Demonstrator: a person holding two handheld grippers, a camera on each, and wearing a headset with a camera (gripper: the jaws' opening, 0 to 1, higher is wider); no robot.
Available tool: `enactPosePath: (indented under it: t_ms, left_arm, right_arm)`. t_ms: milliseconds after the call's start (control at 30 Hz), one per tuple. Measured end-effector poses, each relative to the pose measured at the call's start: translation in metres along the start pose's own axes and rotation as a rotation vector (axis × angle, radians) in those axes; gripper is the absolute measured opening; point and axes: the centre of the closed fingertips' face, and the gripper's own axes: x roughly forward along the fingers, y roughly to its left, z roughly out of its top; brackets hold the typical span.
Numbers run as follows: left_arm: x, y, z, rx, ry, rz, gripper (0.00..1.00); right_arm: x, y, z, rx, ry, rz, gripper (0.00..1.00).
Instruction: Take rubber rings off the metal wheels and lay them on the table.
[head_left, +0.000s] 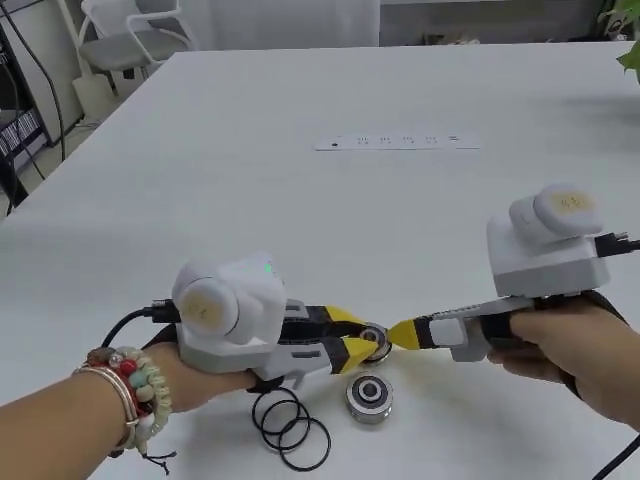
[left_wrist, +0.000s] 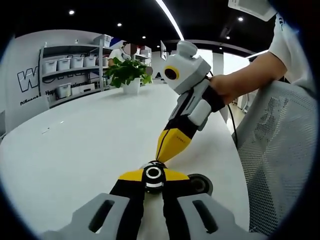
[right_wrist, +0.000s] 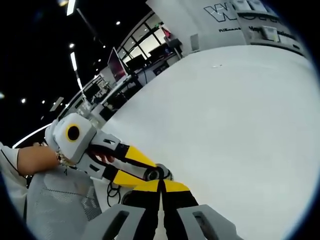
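L gripper (head_left: 362, 345) clamps metal wheel (left_wrist: 153, 176), shiny w/ black rim; R gripper (head_left: 393, 335) pinched closed, tips at wheel; loose rings (head_left: 291, 426) near wheel.

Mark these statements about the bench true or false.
1. The left gripper is clamped on a metal wheel. True.
2. Both wheels are held in grippers. False: the second wheel sits on the table.
3. Black rubber rings lie on the table near the second wheel. True.
4. The right gripper is wide open. False: its jaws are together, with the tip at the held wheel.
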Motion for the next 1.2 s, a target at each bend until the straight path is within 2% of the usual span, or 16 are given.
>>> enactPosePath:
  t_ms: [700, 933, 1033, 1200]
  left_arm:
    - [0.000, 0.000, 0.000, 0.008, 0.002, 0.004, 0.09]
    - [0.000, 0.000, 0.000, 0.009, 0.003, 0.004, 0.09]
    - [0.000, 0.000, 0.000, 0.009, 0.003, 0.004, 0.09]
    - [0.000, 0.000, 0.000, 0.014, 0.002, 0.006, 0.09]
  right_arm:
    - [0.002, 0.007, 0.002, -0.023, 0.001, 0.016, 0.00]
    - [0.002, 0.013, 0.008, -0.019, -0.021, 0.049, 0.00]
    - [0.003, 0.013, 0.007, -0.029, -0.015, 0.037, 0.00]
    - [0.001, 0.014, 0.007, -0.018, -0.022, 0.057, 0.00]
